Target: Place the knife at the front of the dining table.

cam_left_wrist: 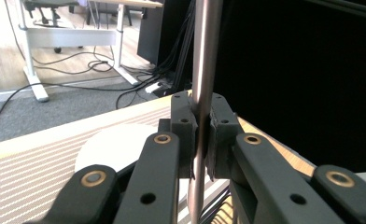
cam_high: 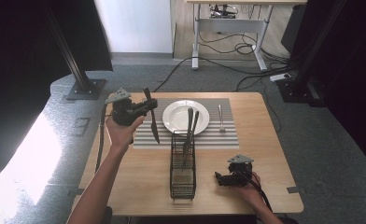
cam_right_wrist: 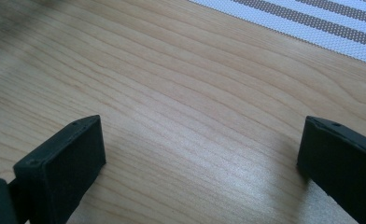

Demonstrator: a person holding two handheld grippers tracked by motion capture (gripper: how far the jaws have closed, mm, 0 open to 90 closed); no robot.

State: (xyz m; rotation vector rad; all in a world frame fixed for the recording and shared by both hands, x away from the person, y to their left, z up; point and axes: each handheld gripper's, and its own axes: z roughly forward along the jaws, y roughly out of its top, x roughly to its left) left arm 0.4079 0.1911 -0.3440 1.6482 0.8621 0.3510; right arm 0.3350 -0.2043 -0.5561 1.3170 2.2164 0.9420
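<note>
There are two hand-held grippers: the left hand-held gripper [cam_high: 149, 106] and the right hand-held gripper [cam_high: 220, 178]. On the tabletop [cam_high: 139, 172] I count one striped placemat [cam_high: 228, 133], one white plate [cam_high: 174, 116] and one black wire rack [cam_high: 182, 179]. One knife [cam_high: 152, 122] is in the left one. One fork [cam_high: 221, 116] lies on the placemat. In the rack stand two pieces of cutlery [cam_high: 190, 126]; which kind they are I cannot tell.

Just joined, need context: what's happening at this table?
A person is laying a place setting. The left gripper is shut on a slim metal knife, held over the striped placemat left of the round white plate. A metal fork lies right of the plate. The black wire cutlery caddy holds more pieces. The right gripper rests open on the wooden table.
</note>
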